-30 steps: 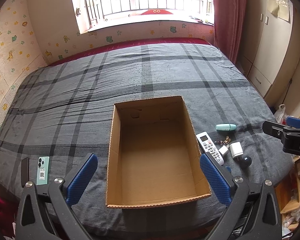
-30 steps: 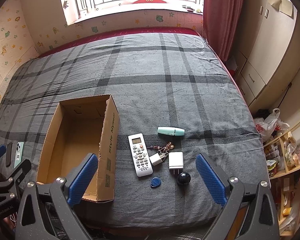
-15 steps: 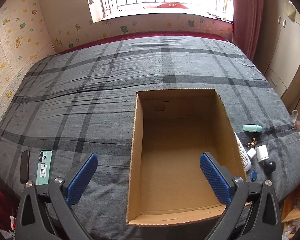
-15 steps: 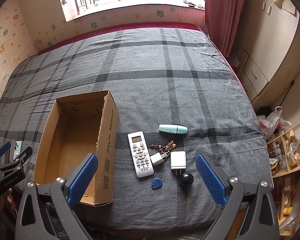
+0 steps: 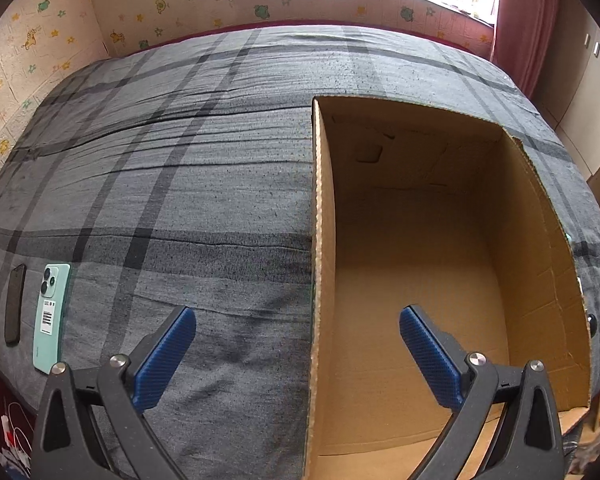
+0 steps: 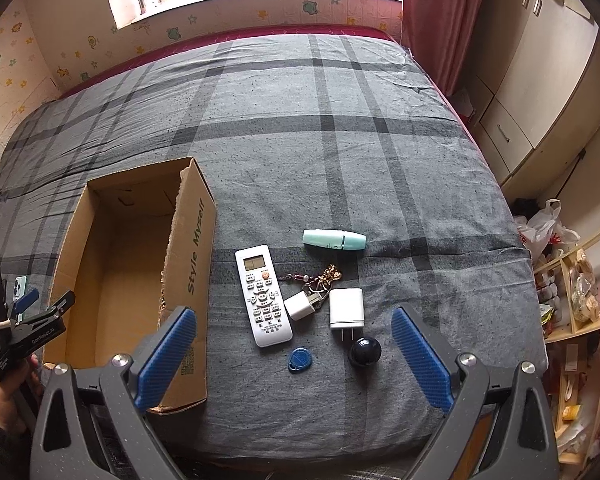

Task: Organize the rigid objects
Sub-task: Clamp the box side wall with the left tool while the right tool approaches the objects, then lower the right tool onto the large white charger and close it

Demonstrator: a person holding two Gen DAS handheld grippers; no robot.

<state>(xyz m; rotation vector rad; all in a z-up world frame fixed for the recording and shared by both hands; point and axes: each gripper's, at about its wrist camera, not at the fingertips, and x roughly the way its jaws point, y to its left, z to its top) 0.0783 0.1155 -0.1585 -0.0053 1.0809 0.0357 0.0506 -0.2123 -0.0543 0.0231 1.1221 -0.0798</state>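
progress: nothing packed yet, by my read; cardboard box interior bare, every loose item on the bed.
left claw: wide, empty, straddling the box's left wall near its front corner.
right claw: wide, empty, over the cluster right of the box.
nearest to box front: blue tag, dark ball.
mid: white remote just right of the box; small charger, keys, white plug adapter close together.
far: mint tube lying flat.
left of box: mint phone face down, black phone beside it.
left to do: all of it.
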